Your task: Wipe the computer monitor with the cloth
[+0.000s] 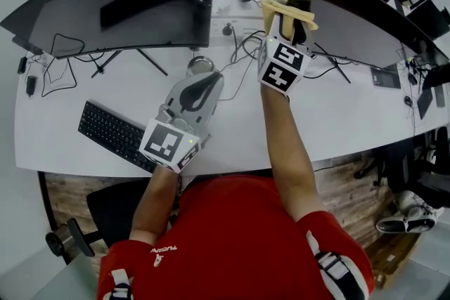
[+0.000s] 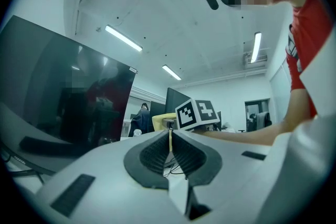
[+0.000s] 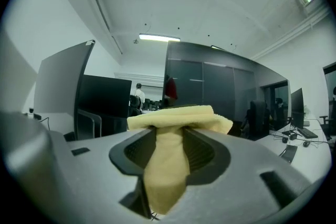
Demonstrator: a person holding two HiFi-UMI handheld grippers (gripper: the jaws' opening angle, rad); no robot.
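The right gripper point(image 1: 285, 23) was squeezed shut on the yellow cloth point(image 1: 287, 8). A fold stuck out past its tips, likely so the soft part could rub the screen. The cloth was held up just beside the left edge of the right-hand monitor point(image 1: 358, 21), probably to start wiping there. I could not tell if it touched. The left gripper point(image 1: 205, 81) was closed on nothing, low and well away from that monitor, out of the way.
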